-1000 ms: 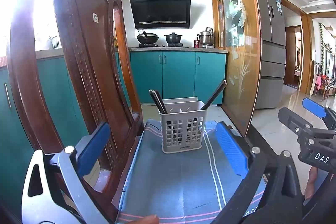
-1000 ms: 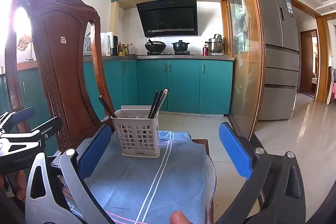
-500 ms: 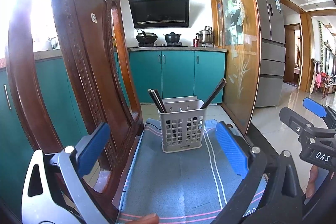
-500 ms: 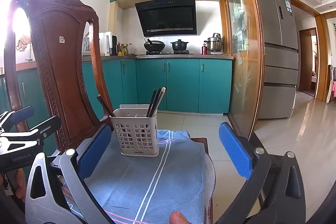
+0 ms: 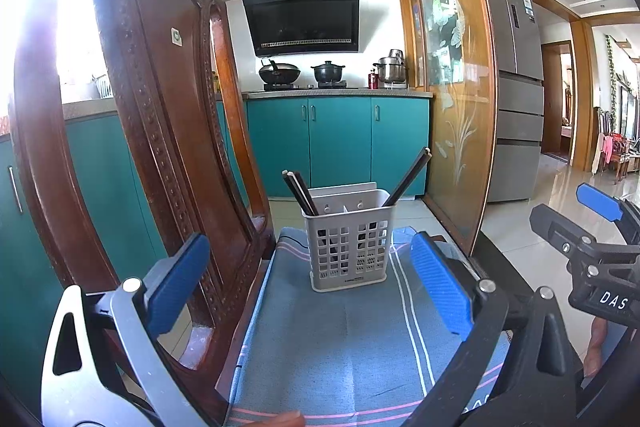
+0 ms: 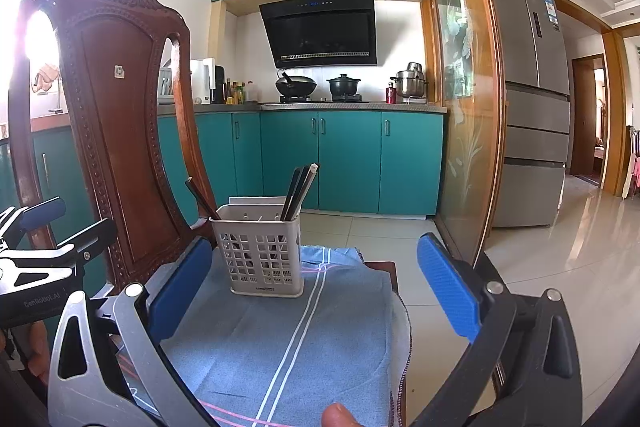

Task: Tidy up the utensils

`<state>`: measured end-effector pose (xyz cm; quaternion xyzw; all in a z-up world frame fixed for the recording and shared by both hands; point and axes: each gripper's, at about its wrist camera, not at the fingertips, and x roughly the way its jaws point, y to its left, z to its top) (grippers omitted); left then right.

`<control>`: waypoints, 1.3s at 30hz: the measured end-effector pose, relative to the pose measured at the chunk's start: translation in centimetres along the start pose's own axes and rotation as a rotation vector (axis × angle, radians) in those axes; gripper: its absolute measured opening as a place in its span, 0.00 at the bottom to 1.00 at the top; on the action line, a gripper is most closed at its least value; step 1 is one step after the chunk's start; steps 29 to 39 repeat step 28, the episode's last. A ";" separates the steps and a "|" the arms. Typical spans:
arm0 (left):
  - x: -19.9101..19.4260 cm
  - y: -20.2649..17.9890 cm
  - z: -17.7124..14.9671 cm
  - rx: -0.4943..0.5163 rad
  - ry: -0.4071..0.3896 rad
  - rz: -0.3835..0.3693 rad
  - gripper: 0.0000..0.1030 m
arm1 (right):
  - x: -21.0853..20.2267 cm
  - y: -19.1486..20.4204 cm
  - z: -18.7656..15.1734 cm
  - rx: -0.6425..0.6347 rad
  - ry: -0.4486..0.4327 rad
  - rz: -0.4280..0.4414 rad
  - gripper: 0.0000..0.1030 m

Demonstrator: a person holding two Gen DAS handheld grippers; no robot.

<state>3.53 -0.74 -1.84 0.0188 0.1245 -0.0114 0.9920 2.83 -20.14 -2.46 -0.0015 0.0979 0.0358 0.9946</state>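
Left tool: held wide open and empty, the blue pads spread to either side of the view, low over the blue cloth.
Right tool: also wide open, nothing gripped, at much the same height beside the left one.
Basket: straight ahead of both tools, upright on the cloth near the far edge of the table; seen dead centre between the left tool's pads, slightly left of centre from the right.
Chopsticks, one side: dark, leaning outward toward the wooden chair.
Chopsticks, other side: leaning the opposite way, toward the glass door.
Long axis: steep, tips up, fanned apart in a V.
Nearer tool: neither is clearly nearer; the basket is judged better lined up with the left tool.
Loose utensils: none are seen on the cloth.
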 end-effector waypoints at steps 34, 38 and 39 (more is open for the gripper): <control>1.2 -0.2 -0.8 0.040 0.038 -0.040 0.97 | 7.3 -0.7 -4.7 -0.036 0.353 -0.036 0.97; 1.2 -0.2 -0.8 0.040 0.038 -0.040 0.97 | 7.3 -0.7 -4.7 -0.036 0.353 -0.036 0.97; 1.2 -0.2 -0.8 0.040 0.038 -0.040 0.97 | 7.3 -0.7 -4.7 -0.036 0.353 -0.036 0.97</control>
